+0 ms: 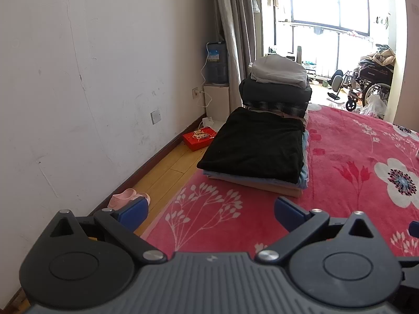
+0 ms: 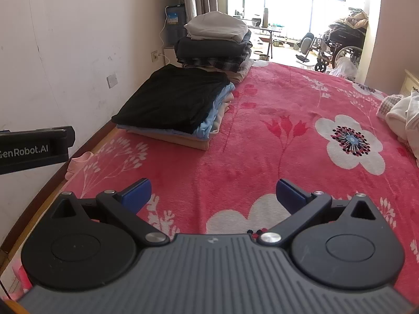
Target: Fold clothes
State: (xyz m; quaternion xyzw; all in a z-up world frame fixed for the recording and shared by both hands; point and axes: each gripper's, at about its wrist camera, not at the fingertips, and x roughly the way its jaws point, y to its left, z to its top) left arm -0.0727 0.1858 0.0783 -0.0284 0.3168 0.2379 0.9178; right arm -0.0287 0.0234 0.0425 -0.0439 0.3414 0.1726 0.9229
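Beside the near stack of folded clothes, the pale unfolded laundry is cut off by the right-wrist view's right edge, and the garments under the stack's black top layer show only their edges.

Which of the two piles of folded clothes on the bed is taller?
The far pile, topped by a light grey garment, is taller. The near pile, topped by a black garment, is flatter.
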